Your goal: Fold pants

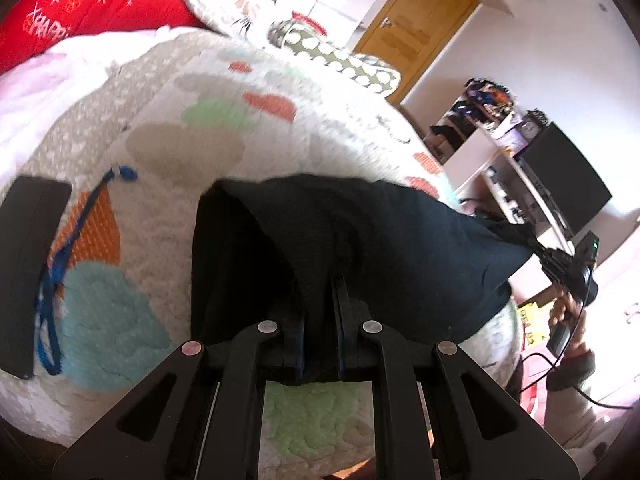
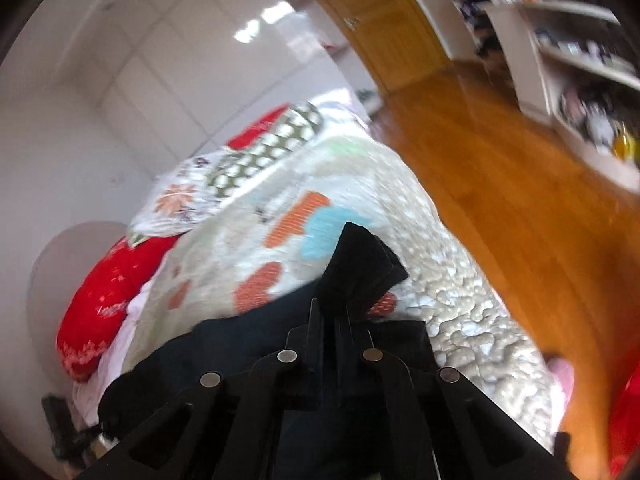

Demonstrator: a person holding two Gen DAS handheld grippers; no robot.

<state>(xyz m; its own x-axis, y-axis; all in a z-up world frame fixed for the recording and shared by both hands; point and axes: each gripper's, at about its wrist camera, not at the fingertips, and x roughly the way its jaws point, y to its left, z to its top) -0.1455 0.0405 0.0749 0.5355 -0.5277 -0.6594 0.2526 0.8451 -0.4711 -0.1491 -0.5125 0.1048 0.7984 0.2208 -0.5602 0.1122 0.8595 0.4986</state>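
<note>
Dark pants [image 1: 360, 232] stretch above a quilt [image 1: 168, 128], clamped in the left gripper [image 1: 322, 280] and right gripper [image 2: 334, 308].

walls white [image 2: 80, 140] | door wooden [image 1: 416, 20] | floor wood [image 2: 500, 168] | shelving white [image 1: 492, 168], cluttered

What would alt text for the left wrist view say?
The left gripper is shut on dark pants lifted over a patterned quilt. At right, the right gripper pinches another corner. A black phone-like slab lies on the left.
</note>
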